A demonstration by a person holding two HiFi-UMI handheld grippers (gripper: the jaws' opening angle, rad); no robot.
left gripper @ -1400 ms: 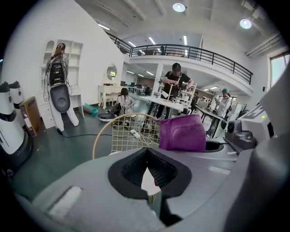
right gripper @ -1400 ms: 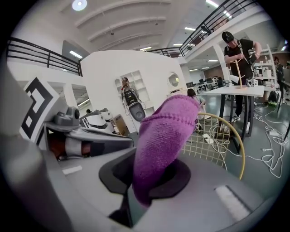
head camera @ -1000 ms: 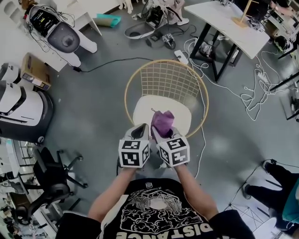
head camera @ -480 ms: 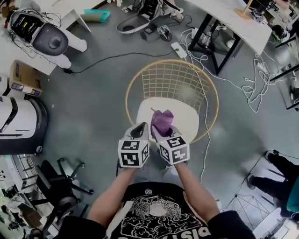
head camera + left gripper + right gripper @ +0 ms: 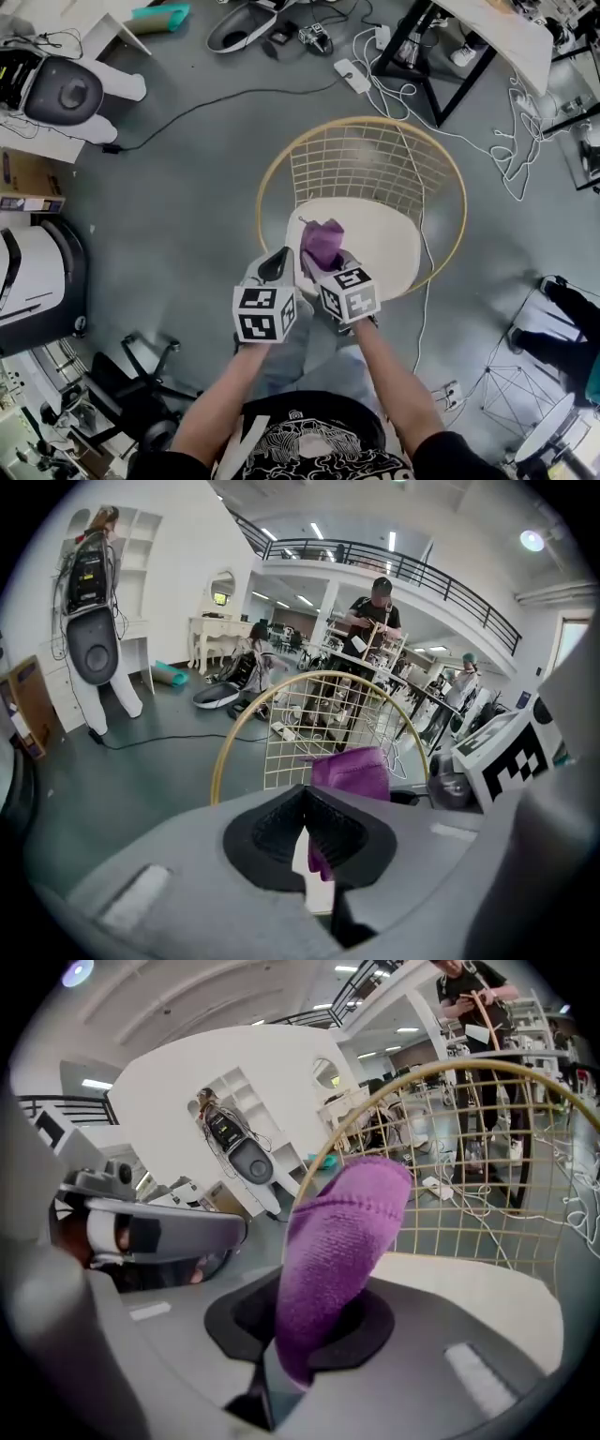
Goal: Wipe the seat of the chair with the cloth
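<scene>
A round chair with a gold wire back (image 5: 349,167) and a cream seat (image 5: 380,246) stands in front of me. My right gripper (image 5: 323,264) is shut on a purple cloth (image 5: 323,242), which stands up from its jaws above the seat's near left part. The same cloth (image 5: 337,1241) fills the middle of the right gripper view, with the seat (image 5: 469,1283) behind it. Just to the left, my left gripper (image 5: 279,267) hangs beside the right one, jaws closed with nothing between them. Past its tips the cloth (image 5: 352,772) and the wire back (image 5: 309,733) show.
Cables (image 5: 394,70) trail over the grey floor behind the chair. A black-legged table (image 5: 469,37) stands at the back right, a white machine (image 5: 66,94) at the back left, an office chair (image 5: 131,384) at my left. People stand at a bench (image 5: 375,621) far behind.
Both grippers stay side by side with the cloth held. The view has shifted, so the chair sits slightly further right and nearer in the picture.
</scene>
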